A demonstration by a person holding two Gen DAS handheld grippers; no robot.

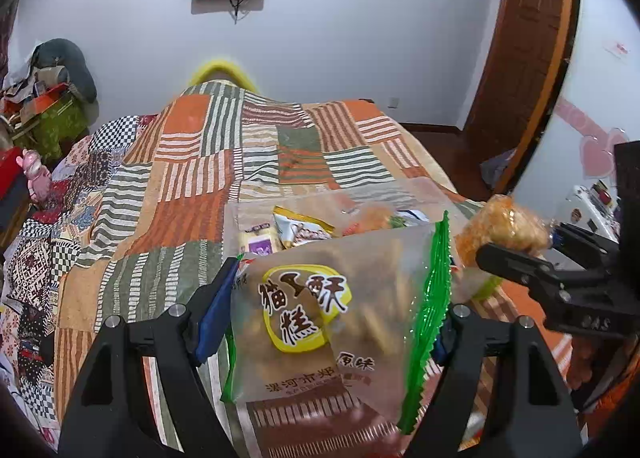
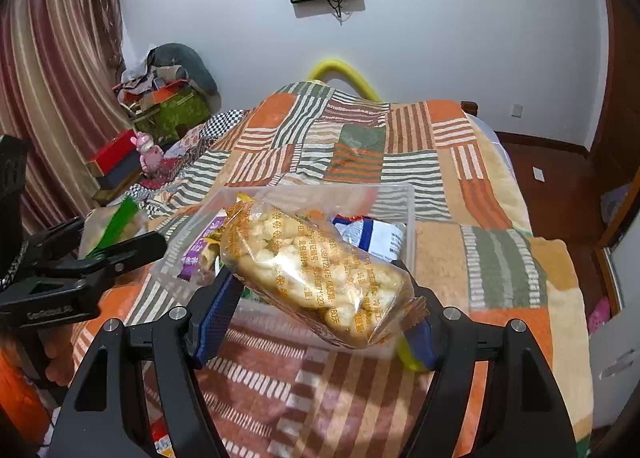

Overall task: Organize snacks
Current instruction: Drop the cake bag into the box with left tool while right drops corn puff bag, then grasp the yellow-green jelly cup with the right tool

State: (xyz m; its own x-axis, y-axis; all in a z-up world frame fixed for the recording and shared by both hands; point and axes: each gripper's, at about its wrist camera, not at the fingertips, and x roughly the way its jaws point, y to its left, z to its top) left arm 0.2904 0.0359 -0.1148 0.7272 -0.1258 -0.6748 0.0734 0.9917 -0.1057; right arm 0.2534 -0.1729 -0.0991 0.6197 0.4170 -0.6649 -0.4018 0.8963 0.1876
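Nearest in the left wrist view, the left gripper (image 1: 332, 298) is closed across a flat pastry packet (image 1: 320, 322) with green crimped edges, its blue-padded fingers (image 1: 214, 310) pressing the packet's two sides so that the long axis runs straight forward along the fingers. In the right wrist view the right gripper (image 2: 320, 298) is likewise clamped on a clear bag of puffed-rice cake (image 2: 316, 266), gripped across its width, the bag slanting from upper left to lower right and held above the blanket. Just beyond both loads sits the clear plastic box (image 2: 408, 218), open at the top and already holding several wrapped snacks, among them a purple-and-white packet (image 2: 200, 248) and a blue-and-white one (image 2: 376, 238). From the right gripper the box lies dead ahead and slightly below, with the bag's far end overhanging its near rim; from the left gripper the box (image 1: 248, 214) is ahead too, a little further off. So the right hand looks nearer, and its bag would probably need only a short forward drop. The box rests on a striped patchwork blanket (image 1: 192, 178) covering the bed, which stretches away to the white wall (image 1: 360, 38).
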